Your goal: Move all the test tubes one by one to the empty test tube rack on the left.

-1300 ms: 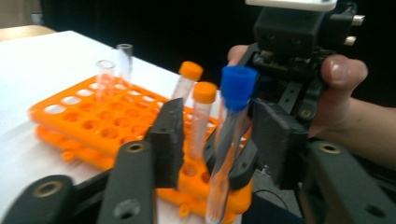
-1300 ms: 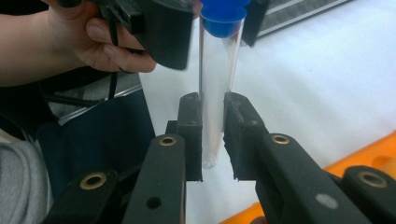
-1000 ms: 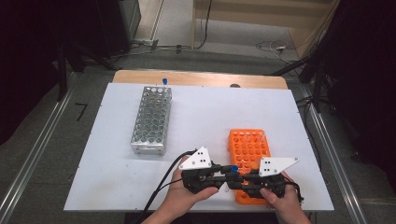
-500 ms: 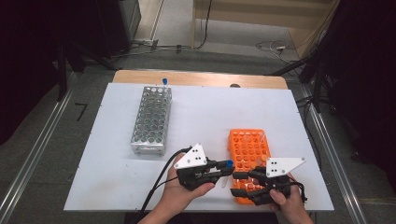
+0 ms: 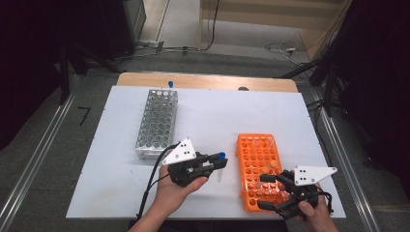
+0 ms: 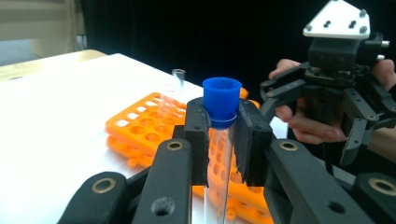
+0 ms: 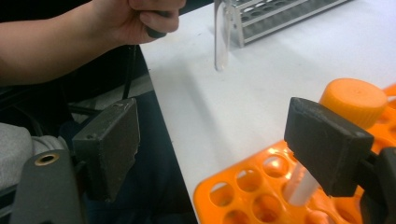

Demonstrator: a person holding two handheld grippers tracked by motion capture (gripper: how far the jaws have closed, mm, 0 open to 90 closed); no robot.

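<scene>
On the left half of the white table (image 5: pixel 212 121) stands a metal test-tube rack (image 5: pixel 157 123), with one blue-capped tube (image 5: pixel 170 85) upright at its far end. No writing or label can be read on anything here.

Nearer the person, the left gripper (image 5: pixel 212 162) has its jaws clamped on a clear test tube with a blue cap (image 5: pixel 221 157), gripping just under the cap; the tube hangs above the table between the two racks.

To the right lies the orange tube rack (image 5: pixel 258 169), holding an orange-capped tube (image 7: pixel 357 100).

The right gripper (image 5: pixel 268 191) is over the rack's near end. Its jaws have just been opening and stand wide apart with nothing held between the pads (image 7: pixel 109 149).
</scene>
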